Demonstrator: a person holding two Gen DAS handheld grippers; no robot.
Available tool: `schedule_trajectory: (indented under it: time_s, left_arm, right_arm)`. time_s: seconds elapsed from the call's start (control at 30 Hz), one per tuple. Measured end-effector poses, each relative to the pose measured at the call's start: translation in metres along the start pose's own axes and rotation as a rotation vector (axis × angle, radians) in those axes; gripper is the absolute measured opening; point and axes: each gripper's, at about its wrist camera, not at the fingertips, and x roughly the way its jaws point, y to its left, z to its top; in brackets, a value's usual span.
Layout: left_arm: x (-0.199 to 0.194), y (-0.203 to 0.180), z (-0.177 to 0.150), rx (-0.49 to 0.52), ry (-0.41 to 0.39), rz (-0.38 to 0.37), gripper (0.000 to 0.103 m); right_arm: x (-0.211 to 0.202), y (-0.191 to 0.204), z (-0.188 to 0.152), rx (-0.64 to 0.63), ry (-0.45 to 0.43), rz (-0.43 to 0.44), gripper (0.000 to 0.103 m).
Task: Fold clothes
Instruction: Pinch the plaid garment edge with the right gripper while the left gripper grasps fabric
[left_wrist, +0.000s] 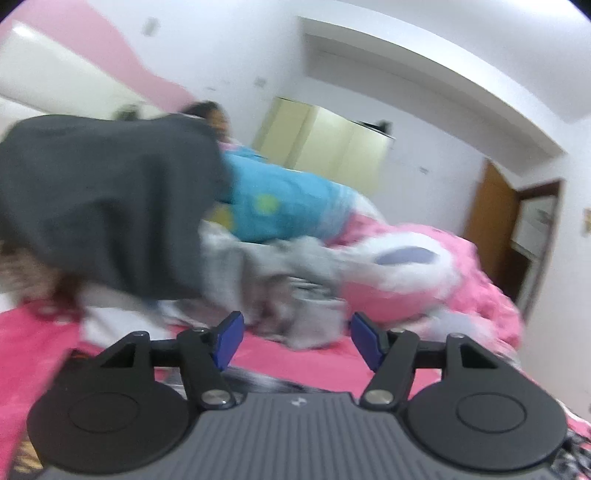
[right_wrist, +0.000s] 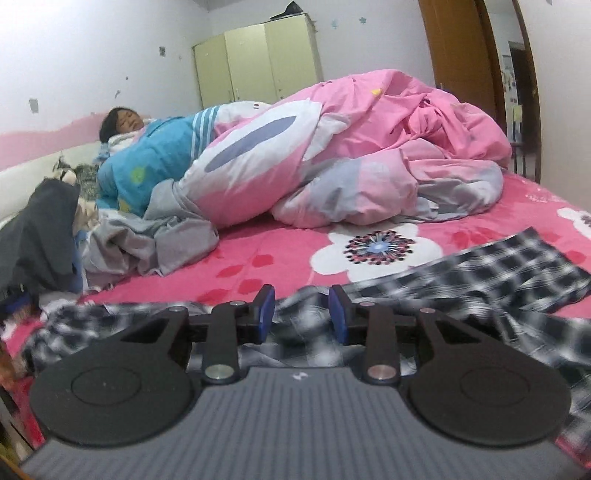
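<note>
Nearest the right wrist camera, the right gripper (right_wrist: 301, 314) hangs with its blue pads apart and nothing pinched between them, just above a black-and-white plaid shirt (right_wrist: 461, 280). The shirt lies flat on the bed's pink flowered sheet (right_wrist: 280, 254), its long axis running across the view from lower left up to the right edge. The left gripper (left_wrist: 297, 341) is spread wider, also empty, over the same sheet. Just beyond it sits a rumpled heap of grey clothes (left_wrist: 288, 280); to the left hangs a dark grey garment (left_wrist: 103, 199), blurred, so I cannot tell what holds it up. Behind the heap a bunched pink quilt (right_wrist: 388, 147) covers the middle of the bed, and a person (right_wrist: 122, 123) lies beside it under a blue cover (right_wrist: 159, 158). At the far wall stands a pale yellow wardrobe (right_wrist: 255, 62), with a wooden door (right_wrist: 454, 48) to its right.
</note>
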Motion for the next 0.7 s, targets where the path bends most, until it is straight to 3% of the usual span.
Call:
schedule_trajectory:
  time_s: [0.1,0.17,0.23,0.47,0.53,0.67,0.7]
  left_arm:
    - [0.023,-0.027,-0.003,0.018,0.111,-0.112,0.068]
    - [0.045,-0.044,-0.012,0.064,0.177,-0.117,0.068]
    - [0.066,-0.056,-0.022,0.130,0.221,-0.092,0.064]
    - [0.114,-0.042,-0.052,0.203,0.322,0.035,0.062]
    - [0.123,-0.029,-0.057,0.142,0.370,0.067,0.057]
    - [0.128,-0.011,-0.058,0.045,0.381,0.071,0.053]
    - [0.128,-0.008,-0.058,0.033,0.378,0.069,0.053]
  right_arm:
    - [0.009,-0.005,0.002,-0.033,0.028,0.032,0.033]
    - [0.022,-0.005,0.006,-0.086,0.053,0.065,0.036]
    - [0.039,-0.002,0.010,-0.164,0.089,0.105,0.044]
    - [0.118,0.018,0.016,-0.507,0.225,0.251,0.045]
    - [0.139,0.023,0.015,-0.542,0.269,0.313,0.043]
    - [0.179,0.034,0.007,-0.597,0.390,0.365,0.040]
    - [0.186,0.034,0.004,-0.602,0.425,0.373,0.029]
